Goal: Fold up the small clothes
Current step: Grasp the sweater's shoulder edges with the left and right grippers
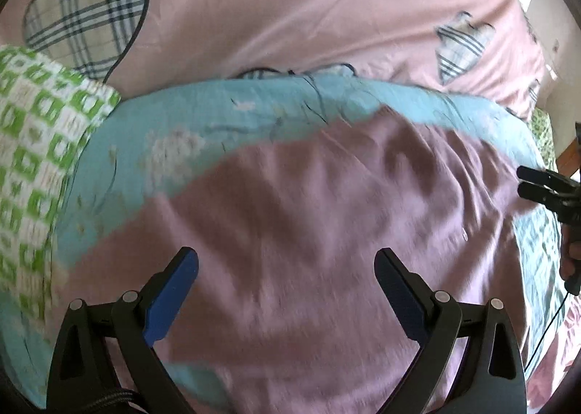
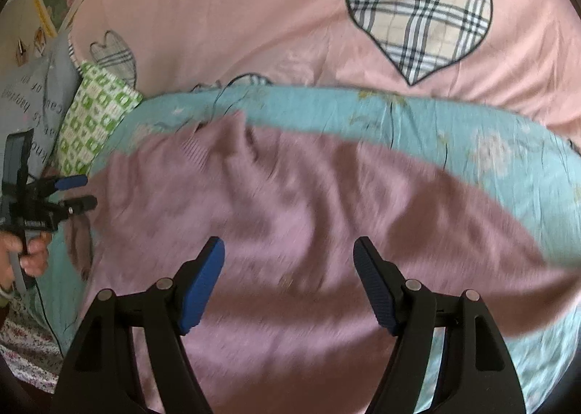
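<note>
left gripper [image 1: 287, 261]: jaws apart, empty | right gripper [image 2: 288, 250]: jaws apart, empty | mauve garment [image 1: 308, 196]: flat on blue quilt [image 1: 181, 116]

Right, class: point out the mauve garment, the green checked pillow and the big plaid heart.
Mauve garment [image 2: 290, 232]: right wrist view, middle of the cloth.
Green checked pillow [image 1: 40, 145]: left wrist view, its patterned face.
Plaid heart [image 2: 421, 21]: right wrist view, centre of the patch.

Left gripper [image 1: 287, 261] fingers spread wide, empty; right gripper [image 2: 288, 250] likewise, both angled downward
</note>
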{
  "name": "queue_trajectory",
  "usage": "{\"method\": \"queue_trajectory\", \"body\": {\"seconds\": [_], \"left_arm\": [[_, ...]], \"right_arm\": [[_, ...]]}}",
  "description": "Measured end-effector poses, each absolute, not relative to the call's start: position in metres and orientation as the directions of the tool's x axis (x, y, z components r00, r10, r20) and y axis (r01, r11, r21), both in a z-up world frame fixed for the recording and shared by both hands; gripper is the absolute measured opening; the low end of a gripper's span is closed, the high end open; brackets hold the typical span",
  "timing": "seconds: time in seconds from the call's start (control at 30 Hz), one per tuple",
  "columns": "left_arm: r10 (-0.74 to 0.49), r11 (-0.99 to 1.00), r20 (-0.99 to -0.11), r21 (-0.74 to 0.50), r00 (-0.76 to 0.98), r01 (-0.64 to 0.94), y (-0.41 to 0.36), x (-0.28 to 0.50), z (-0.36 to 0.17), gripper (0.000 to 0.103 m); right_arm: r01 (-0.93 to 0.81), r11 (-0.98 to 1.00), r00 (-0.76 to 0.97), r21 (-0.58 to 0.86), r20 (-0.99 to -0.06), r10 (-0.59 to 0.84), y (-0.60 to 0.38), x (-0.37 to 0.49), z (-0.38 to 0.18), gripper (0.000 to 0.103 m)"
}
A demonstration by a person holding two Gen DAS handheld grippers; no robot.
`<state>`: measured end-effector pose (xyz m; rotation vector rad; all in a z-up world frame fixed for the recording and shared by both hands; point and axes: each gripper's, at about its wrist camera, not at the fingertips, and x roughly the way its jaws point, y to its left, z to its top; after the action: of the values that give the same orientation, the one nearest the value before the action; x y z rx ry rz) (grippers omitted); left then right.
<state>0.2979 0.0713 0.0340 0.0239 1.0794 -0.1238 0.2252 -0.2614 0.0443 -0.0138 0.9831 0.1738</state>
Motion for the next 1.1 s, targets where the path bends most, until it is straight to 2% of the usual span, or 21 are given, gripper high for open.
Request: {"method": "queue_trajectory", "body": {"seconds": [0.17,0.37,0.43,0.5,0.6,0.63,0.67,0.7,0.73,0.77,0.87,0.93,1.0,1.1], "left_arm": [[-0.117,0.986,-0.897,-0.053,0.427,0.160,0.082,0.357,0.024,0.098],[-0.120,0.970,-0.940,-0.043,0.320,0.239,0.081,0.412,-0.010,0.098],[-0.101,0.965,-0.951,-0.022,0.291,0.261,0.077,0.422,-0.023,0.098],[-0.088,0.956,-0.958,-0.004,0.273,0.295,0.072,0.430,-0.034,0.098],[-0.079,0.945,-0.968,0.005,0.240,0.328,0.065,0.438,-0.051,0.093],[-0.068,0.939,-0.967,0.021,0.245,0.343,0.063,0.438,-0.054,0.088],[-0.069,0.930,-0.964,0.031,0.256,0.365,0.059,0.437,-0.055,0.084],[-0.079,0.921,-0.959,0.034,0.272,0.388,0.054,0.436,-0.053,0.066],[-0.092,0.913,-0.955,0.032,0.283,0.407,0.053,0.434,-0.051,0.027],[-0.114,0.910,-0.952,0.015,0.284,0.414,0.052,0.433,-0.047,0.007],[-0.121,0.923,-0.915,0.039,0.385,0.382,0.058,0.429,-0.021,0.008],[-0.124,0.947,-0.884,0.030,0.450,0.321,0.069,0.429,-0.008,0.008],[-0.105,0.967,-0.870,0.022,0.482,0.252,0.077,0.435,-0.011,0.007],[-0.018,0.982,-0.879,0.074,0.477,0.175,0.080,0.452,-0.034,0.007]], "right_arm": [[-0.172,0.984,0.535,0.042,-0.835,0.130,-0.284,0.275,0.042,0.074],[-0.186,0.978,0.493,0.092,-0.852,0.173,-0.312,0.341,0.027,0.073],[-0.217,0.972,0.463,0.086,-0.868,0.180,-0.309,0.354,0.016,0.066],[-0.260,0.962,0.418,0.081,-0.889,0.188,-0.302,0.366,0.002,0.053],[-0.307,0.950,0.377,0.058,-0.909,0.177,-0.293,0.375,-0.016,0.043],[-0.318,0.947,0.377,0.043,-0.911,0.168,-0.290,0.376,-0.019,0.039],[-0.326,0.945,0.376,0.035,-0.912,0.163,-0.289,0.376,-0.020,0.028],[-0.327,0.944,0.376,0.035,-0.912,0.164,-0.290,0.375,-0.021,0.014],[-0.328,0.944,0.376,0.044,-0.910,0.173,-0.291,0.373,-0.019,0.013],[-0.331,0.943,0.393,0.043,-0.902,0.179,-0.293,0.370,-0.015,0.010],[-0.297,0.955,0.476,0.028,-0.862,0.173,-0.304,0.354,0.003,0.008],[-0.198,0.979,0.570,0.048,-0.807,0.155,-0.325,0.346,0.025,0.007],[-0.120,0.991,0.623,0.068,-0.771,0.128,-0.342,0.343,0.033,0.007],[-0.040,0.995,0.619,0.086,-0.780,0.093,-0.351,0.350,0.016,0.007]]}}
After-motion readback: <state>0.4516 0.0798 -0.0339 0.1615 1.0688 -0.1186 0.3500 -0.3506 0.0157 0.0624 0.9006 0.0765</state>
